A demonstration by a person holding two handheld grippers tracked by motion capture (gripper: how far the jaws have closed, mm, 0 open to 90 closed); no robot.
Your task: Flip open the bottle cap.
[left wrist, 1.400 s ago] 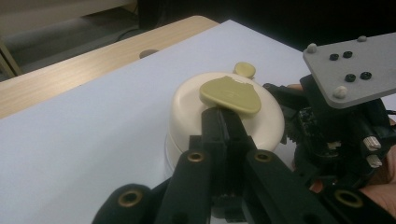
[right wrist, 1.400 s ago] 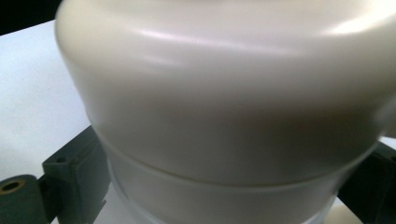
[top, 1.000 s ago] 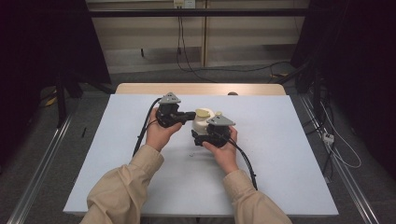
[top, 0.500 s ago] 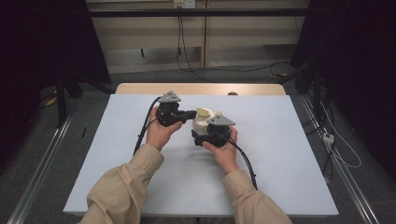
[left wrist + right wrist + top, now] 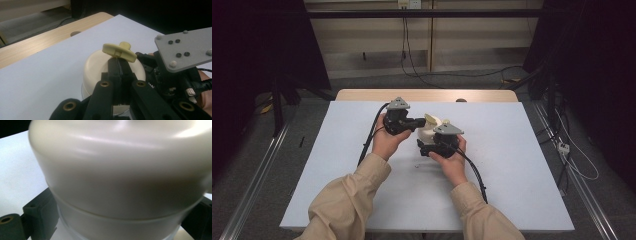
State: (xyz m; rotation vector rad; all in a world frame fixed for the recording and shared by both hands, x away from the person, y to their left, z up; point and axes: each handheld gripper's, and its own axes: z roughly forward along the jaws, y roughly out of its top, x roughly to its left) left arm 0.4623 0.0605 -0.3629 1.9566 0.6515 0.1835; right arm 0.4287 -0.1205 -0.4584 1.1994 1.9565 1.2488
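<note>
Container (image 5: 428,133) sits on the surface (image 5: 522,165), slightly past centre toward 12 o'clock. Its flat lid tab (image 5: 431,119) is on top, tilted. My left gripper (image 5: 417,121) is at the container's 10 o'clock, fingers reaching in toward 3 o'clock, pinched on the tab. My right gripper (image 5: 426,147) is at its 5 o'clock, one finger (image 5: 37,216) on each side of the container's lower body. Both cables trail off toward 6 o'clock.
</note>
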